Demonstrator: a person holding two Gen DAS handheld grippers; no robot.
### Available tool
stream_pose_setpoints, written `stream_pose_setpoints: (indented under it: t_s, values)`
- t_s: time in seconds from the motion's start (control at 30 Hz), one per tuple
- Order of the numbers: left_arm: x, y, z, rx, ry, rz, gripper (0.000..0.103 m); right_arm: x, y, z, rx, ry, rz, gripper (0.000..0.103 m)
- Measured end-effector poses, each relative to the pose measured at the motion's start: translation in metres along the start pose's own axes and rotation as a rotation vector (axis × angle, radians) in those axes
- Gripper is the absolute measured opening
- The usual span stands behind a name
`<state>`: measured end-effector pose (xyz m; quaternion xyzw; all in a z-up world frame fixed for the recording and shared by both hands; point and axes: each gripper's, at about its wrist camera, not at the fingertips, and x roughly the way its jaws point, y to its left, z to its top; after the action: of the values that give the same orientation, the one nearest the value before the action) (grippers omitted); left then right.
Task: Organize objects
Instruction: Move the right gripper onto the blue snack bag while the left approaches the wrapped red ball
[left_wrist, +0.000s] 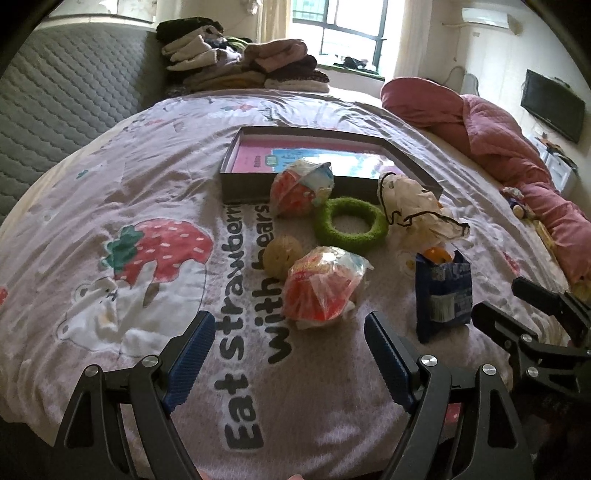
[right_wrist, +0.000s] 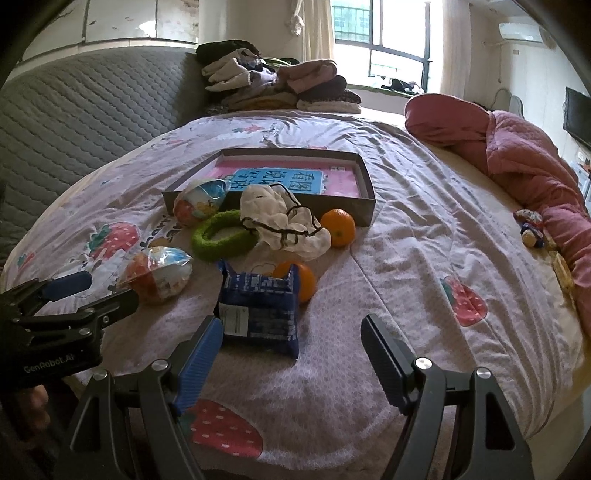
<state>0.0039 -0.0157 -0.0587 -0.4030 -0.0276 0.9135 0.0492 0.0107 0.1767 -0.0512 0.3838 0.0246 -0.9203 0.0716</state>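
On the bed lie two wrapped orange toy balls (left_wrist: 321, 288) (left_wrist: 301, 188), a green fuzzy ring (left_wrist: 351, 225), a small yellow ball (left_wrist: 282, 253), a white cloth pouch (left_wrist: 417, 206), a blue snack bag (left_wrist: 443, 295) and two oranges (right_wrist: 338, 227) (right_wrist: 304, 280). Behind them sits a shallow grey box (left_wrist: 229, 184) with a pink book inside. My left gripper (left_wrist: 291, 336) is open, just short of the near wrapped ball. My right gripper (right_wrist: 291, 339) is open, with the blue snack bag (right_wrist: 258, 310) between its fingertips' far ends, not gripped.
A rolled pink quilt (right_wrist: 524, 162) lies along the right side of the bed with small toys (right_wrist: 532, 229) beside it. Folded clothes (right_wrist: 280, 88) are stacked at the far end. A grey padded headboard (right_wrist: 74, 118) is on the left.
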Motion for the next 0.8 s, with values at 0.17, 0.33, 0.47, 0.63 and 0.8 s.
stream_pose_setpoints:
  t_s: [0.17, 0.33, 0.47, 0.63, 0.8]
  values:
    - [0.016, 0.002, 0.003, -0.007, 0.018, -0.002, 0.084, 0.009, 0.000, 0.000, 0.015, 0.011, 0.014, 0.077]
    - [0.026, 0.000, 0.006, 0.005, 0.018, -0.016, 0.084, 0.020, 0.003, 0.001, 0.024, 0.027, 0.027, 0.077]
    - [0.031, -0.003, 0.008, 0.017, 0.013, -0.025, 0.084, 0.027, 0.005, 0.002, 0.031, 0.039, 0.033, 0.077]
    - [0.037, -0.005, 0.013, 0.029, 0.008, -0.024, 0.084, 0.036, 0.007, 0.002, 0.030, 0.052, 0.028, 0.077]
    - [0.040, -0.007, 0.017, 0.039, -0.009, -0.021, 0.084, 0.043, 0.004, 0.002, 0.057, 0.056, 0.038, 0.077]
